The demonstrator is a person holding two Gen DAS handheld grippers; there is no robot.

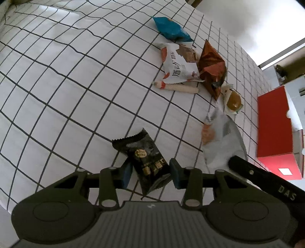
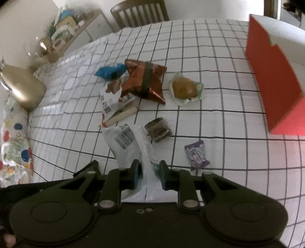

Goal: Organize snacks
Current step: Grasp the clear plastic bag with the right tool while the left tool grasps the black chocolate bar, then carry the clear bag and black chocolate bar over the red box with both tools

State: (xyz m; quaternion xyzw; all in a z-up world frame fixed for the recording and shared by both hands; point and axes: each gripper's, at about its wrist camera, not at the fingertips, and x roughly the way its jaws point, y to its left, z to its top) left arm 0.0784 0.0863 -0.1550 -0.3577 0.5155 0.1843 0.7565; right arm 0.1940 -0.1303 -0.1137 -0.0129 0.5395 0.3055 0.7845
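Note:
In the left wrist view my left gripper (image 1: 151, 175) is shut on a black snack packet (image 1: 145, 158) with a gold label, its blue pads pressing on the lower end while the crimped top points away over the checked tablecloth (image 1: 76, 80). In the right wrist view my right gripper (image 2: 150, 175) is shut on a white packet (image 2: 129, 145) with a barcode, pinched at its back seam. That white packet (image 1: 223, 141) and the black body of the right gripper also show at the lower right of the left wrist view.
A blue bag (image 2: 111, 71), a red-brown foil bag (image 2: 144, 80), a wrapped bun (image 2: 184, 87), a white biscuit packet (image 2: 112, 95), a sausage stick (image 2: 122, 116), a brown cake (image 2: 158, 129) and a purple packet (image 2: 197, 155) lie on the table. A red box (image 2: 272, 76) stands at the right, a chair (image 2: 140, 11) behind.

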